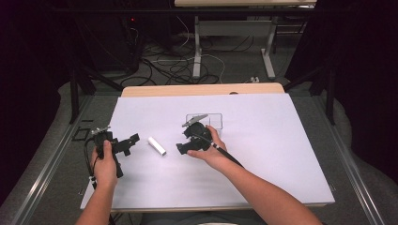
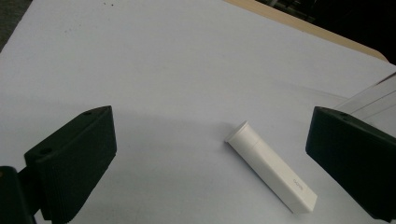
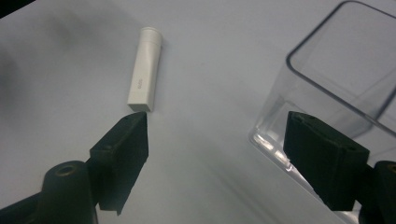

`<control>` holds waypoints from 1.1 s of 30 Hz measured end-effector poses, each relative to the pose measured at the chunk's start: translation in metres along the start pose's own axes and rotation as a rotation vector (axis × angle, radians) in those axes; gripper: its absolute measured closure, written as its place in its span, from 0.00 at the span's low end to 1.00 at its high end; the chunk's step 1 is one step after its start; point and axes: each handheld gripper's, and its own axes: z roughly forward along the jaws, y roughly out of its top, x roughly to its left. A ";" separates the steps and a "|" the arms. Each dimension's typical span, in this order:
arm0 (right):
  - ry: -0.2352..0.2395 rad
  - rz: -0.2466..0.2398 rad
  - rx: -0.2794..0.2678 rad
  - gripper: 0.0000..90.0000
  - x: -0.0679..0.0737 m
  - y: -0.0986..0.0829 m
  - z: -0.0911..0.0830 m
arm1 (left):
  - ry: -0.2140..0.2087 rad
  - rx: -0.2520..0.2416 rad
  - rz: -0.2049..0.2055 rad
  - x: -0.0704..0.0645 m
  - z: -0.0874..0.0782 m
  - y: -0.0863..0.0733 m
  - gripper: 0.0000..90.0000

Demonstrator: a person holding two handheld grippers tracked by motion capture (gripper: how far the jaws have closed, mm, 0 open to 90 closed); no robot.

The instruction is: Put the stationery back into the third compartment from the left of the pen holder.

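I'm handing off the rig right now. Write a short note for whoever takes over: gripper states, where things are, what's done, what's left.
Left gripper: open, holding nothing, aimed at the white tube from its left.
Right gripper: open, holding nothing, between the tube and the clear box.
White tube: lying flat on the white table cover, between both grippers, untouched.
Clear box: upright behind the right gripper; looks empty in the right gripper view.
Done: nothing gripped or moved that shows.
Left: probably grip the tube and put it in the box; the left gripper looks best lined up.
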 end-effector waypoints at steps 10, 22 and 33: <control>0.014 0.012 0.070 0.26 0.015 0.021 0.014 | 0.005 0.007 0.003 0.004 -0.003 0.001 0.03; 0.033 0.011 0.079 0.43 0.024 0.028 0.039 | -0.001 0.024 0.023 0.002 -0.002 0.000 0.05; 0.056 -0.016 0.109 0.52 0.033 0.016 0.060 | -0.010 0.044 0.052 -0.003 0.002 -0.002 0.06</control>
